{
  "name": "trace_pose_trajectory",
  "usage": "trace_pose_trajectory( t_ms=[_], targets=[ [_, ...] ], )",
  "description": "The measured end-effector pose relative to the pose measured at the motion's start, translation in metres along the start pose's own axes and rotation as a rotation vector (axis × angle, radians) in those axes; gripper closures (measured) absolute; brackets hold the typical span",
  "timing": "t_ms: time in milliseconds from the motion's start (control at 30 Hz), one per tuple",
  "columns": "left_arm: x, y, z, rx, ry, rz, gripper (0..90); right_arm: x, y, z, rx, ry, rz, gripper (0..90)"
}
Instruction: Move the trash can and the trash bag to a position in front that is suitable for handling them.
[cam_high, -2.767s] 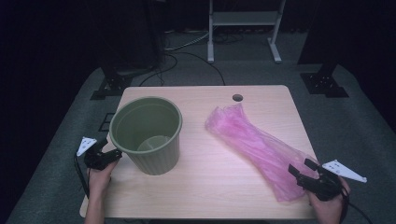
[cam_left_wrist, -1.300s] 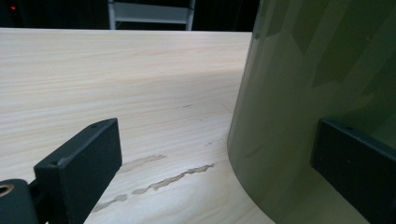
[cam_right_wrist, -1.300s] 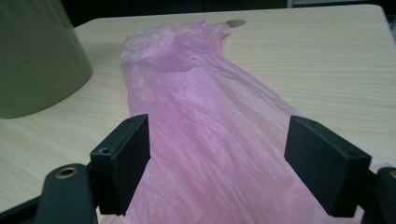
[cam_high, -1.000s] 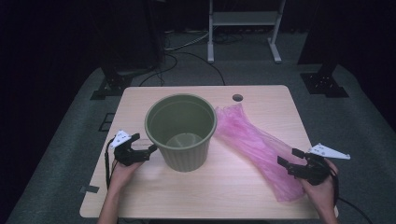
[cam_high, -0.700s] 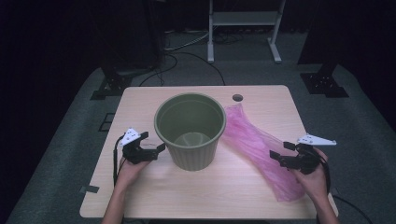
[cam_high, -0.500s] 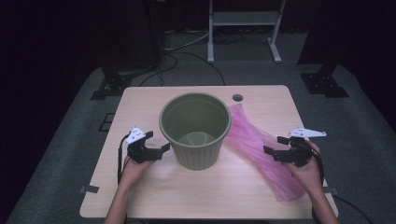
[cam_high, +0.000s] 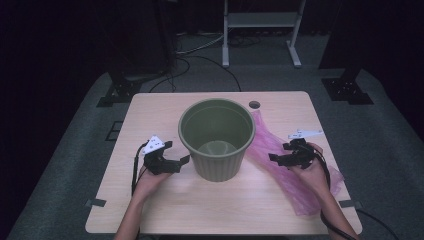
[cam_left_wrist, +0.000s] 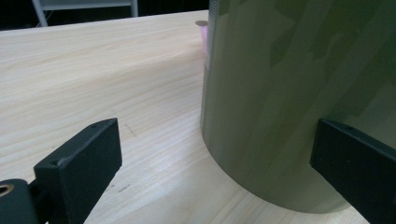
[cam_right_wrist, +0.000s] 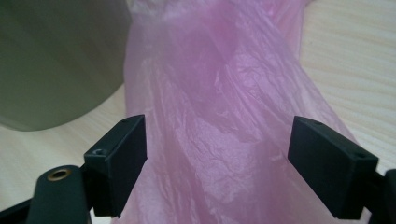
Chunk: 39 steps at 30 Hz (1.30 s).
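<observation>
Flanking green bin (cam_high: 217, 140) – left gripper (cam_high: 176, 162) agape; right gripper (cam_high: 278, 158) agape over pink bag (cam_right_wrist: 224, 112).

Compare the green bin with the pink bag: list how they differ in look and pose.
The green bin stands upright and holds a rigid, ribbed round shape; the pink bag lies flat and crumpled. The bin is opaque olive green, the bag thin and translucent. The left tool is open at the bin's side, the right tool open over the bag. Both rest on the wooden table.

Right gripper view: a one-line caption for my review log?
Open right gripper poised over the pink bag on the table, green bin beside it.
</observation>
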<state>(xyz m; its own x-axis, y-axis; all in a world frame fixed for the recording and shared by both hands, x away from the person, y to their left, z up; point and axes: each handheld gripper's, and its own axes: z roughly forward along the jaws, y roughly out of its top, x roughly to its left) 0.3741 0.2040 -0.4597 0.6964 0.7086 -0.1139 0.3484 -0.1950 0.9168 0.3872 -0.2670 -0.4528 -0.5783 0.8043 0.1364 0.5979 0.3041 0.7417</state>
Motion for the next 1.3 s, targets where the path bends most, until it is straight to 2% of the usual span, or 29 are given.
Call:
trace_pose_trajectory(
  t_ms=[200,433,667,867,1033,1067,1300],
  targets=[
    [-0.002,0.000,-0.002,-0.001,-0.013,0.004,0.8,-0.003,-0.001,0.017,0.071,-0.008,0.007,17.8],
    [0.000,-0.002,-0.008,0.000,-0.006,-0.003,0.7,0.000,-0.004,0.029,0.104,-0.043,-0.013,19.7],
    [0.004,-0.004,-0.016,-0.021,0.014,-0.021,0.8,0.005,-0.005,0.025,0.115,-0.094,-0.049,36.9],
    [0.007,-0.005,-0.023,-0.033,0.026,-0.033,0.8,0.009,-0.008,0.017,0.147,-0.101,-0.071,49.8],
    [0.008,-0.006,-0.025,-0.032,0.028,-0.036,0.8,0.009,-0.010,0.012,0.168,-0.105,-0.064,58.3],
    [0.008,-0.006,-0.025,-0.031,0.027,-0.037,0.8,0.010,-0.010,0.009,0.182,-0.106,-0.059,62.8],
    [0.008,-0.007,-0.027,-0.030,0.026,-0.041,0.8,0.007,-0.012,0.000,0.231,-0.110,-0.038,79.0]
  ],
)
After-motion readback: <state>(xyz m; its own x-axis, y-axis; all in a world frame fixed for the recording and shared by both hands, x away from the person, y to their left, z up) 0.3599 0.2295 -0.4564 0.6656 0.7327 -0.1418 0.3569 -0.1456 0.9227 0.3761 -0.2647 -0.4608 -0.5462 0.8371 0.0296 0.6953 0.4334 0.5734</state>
